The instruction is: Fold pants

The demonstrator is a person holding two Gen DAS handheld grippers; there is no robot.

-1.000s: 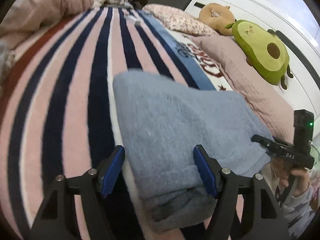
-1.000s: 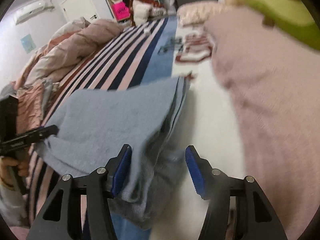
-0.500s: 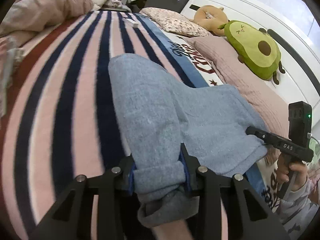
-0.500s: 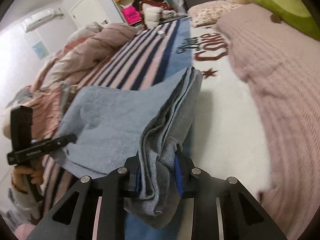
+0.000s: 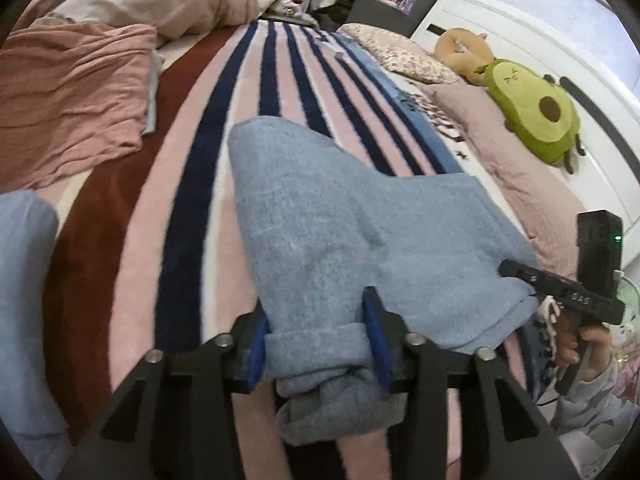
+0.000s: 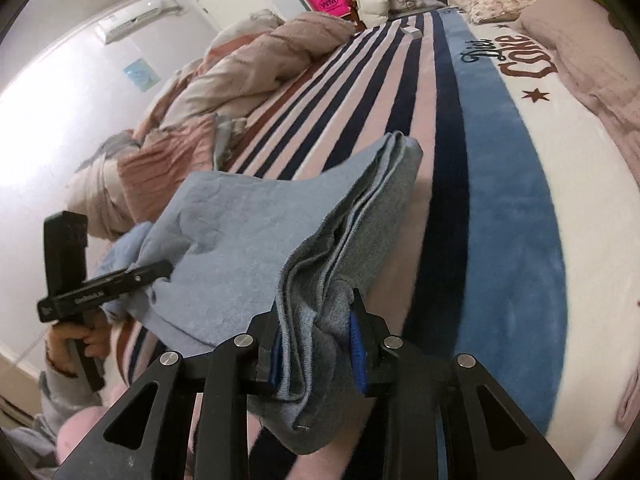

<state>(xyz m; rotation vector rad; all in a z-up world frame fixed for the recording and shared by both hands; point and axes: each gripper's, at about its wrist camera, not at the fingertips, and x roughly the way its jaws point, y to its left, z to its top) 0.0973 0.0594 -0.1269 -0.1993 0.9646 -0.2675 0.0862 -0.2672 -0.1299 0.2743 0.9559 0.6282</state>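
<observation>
Left wrist view: left gripper (image 5: 318, 338) clamped on a bunched near corner of the blue-grey pants (image 5: 360, 240), which are spread over the striped blanket (image 5: 192, 200) on the bed; avocado plush toy (image 5: 534, 110) far right. Right wrist view: right gripper (image 6: 318, 350) pinching the layered edge of the pants (image 6: 256, 236), raised off the blanket (image 6: 512, 240).

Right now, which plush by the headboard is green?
The avocado plush, with its brown pit; the other plush beside it, farther up the bed, is tan.
</observation>
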